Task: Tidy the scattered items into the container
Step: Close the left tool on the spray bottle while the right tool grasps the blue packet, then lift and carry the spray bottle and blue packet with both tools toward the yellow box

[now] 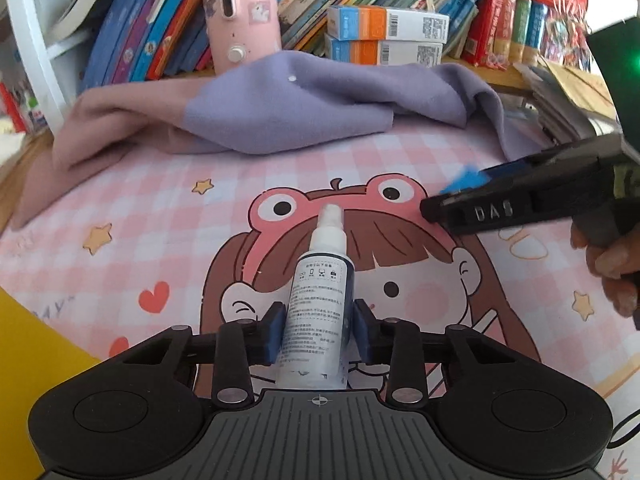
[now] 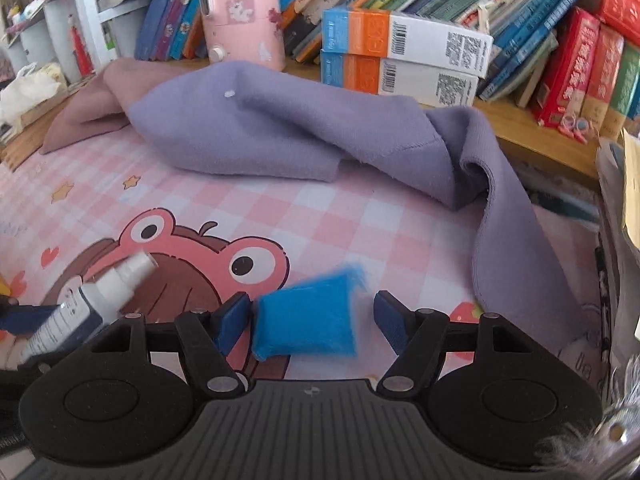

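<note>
Left tongs [image 1: 319,330] clamped on spray bottle [image 1: 320,300], long axis running forward along the fingers, nozzle pointing away toward the purple cloth [image 1: 320,104], above the pink cartoon mat [image 1: 160,220]. Right tongs [image 2: 311,318] spread apart, blurred blue sponge [image 2: 308,320] between, touching the left finger only.

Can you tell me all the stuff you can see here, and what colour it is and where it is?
spray bottle: 1, white with dark label, held between left gripper's fingers
blue cloth: 1, blue, between right gripper's fingers
purple cloth: 1, lilac, crumpled at mat's back
pink cloth: 1, dusty pink, back left
mat: 1, pink checked, cartoon girl
pink appliance: 1, behind cloths
boxes: 2, blue-orange-white, stacked
books: many, mixed colours, along back
left gripper: black, shut on bottle
right gripper: black, open
</note>
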{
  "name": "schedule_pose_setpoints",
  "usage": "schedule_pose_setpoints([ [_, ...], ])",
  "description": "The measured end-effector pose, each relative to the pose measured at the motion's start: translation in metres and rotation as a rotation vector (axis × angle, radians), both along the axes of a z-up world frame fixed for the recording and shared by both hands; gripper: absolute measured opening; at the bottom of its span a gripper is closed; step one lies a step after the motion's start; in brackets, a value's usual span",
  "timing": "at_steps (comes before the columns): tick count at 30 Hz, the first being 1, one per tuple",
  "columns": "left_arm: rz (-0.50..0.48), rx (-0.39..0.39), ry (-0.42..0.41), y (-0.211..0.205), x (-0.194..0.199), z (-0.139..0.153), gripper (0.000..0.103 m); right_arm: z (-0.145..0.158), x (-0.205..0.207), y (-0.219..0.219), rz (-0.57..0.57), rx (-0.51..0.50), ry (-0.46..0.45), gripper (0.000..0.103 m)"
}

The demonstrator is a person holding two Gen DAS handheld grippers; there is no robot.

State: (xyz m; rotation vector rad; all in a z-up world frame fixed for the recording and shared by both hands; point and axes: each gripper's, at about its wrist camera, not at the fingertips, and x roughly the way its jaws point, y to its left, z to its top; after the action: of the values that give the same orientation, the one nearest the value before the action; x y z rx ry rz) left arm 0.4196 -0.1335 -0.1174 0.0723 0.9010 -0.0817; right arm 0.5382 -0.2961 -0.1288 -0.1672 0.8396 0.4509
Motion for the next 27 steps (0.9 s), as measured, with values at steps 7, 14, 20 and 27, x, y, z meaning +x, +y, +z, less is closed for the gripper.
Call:
schedule_pose_setpoints([
  [7,0.005,0.005,-0.002,-0.002,-0.001,-0.001,0.031,0.0,-0.006,0.002,0.035,-0.003,-0.032,0.045],
  [14,0.012,-0.035,-0.02,-0.005,-0.018,0.011,0.031,0.007,-0.024,-0.002,0.031,0.026,-0.04,0.042],
  [20,0.011,-0.062,-0.048,-0.007,-0.037,0.025,0.031,0.019,-0.051,0.0,0.032,0.029,-0.034,0.042],
  [27,0.012,-0.085,-0.067,-0.007,-0.063,0.038,0.031,0.034,-0.085,0.001,0.024,0.052,-0.043,0.042],
])
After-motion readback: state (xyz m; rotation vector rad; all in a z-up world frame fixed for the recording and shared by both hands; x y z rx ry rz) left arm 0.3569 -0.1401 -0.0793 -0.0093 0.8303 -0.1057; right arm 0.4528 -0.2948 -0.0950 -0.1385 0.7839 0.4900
